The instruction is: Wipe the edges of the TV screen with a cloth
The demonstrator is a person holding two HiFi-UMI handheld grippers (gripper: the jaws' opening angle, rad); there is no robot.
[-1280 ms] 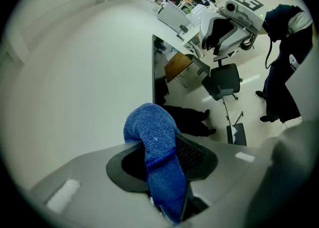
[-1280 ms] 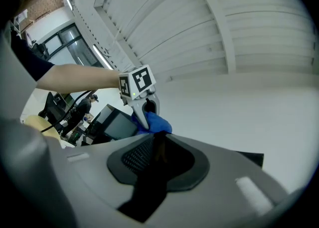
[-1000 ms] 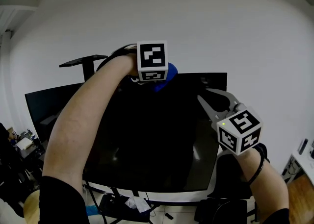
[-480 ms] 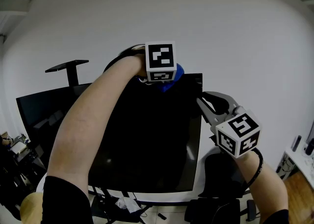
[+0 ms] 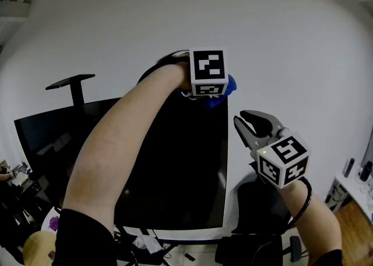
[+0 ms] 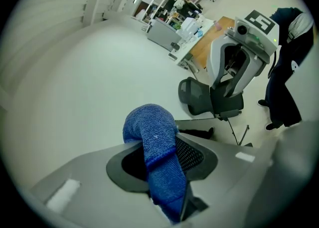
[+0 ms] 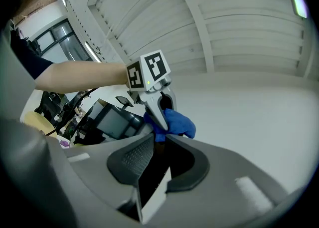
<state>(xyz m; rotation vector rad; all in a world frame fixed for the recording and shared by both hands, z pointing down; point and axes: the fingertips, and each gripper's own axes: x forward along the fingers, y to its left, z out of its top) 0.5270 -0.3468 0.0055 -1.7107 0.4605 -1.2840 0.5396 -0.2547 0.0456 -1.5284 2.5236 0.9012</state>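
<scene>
The head view looks forward over the person's arms at the TV screen (image 5: 175, 160), a short way off. The left gripper view, close behind its jaws, faces past the cloth (image 6: 157, 147) to the right gripper (image 6: 230, 80). The right gripper view looks up the screen's edge at the left gripper (image 7: 160, 122). Each gripper camera catches the other.

Free room above TV (image 5: 186, 166); monitor (image 5: 46, 137) flanks its left.
</scene>
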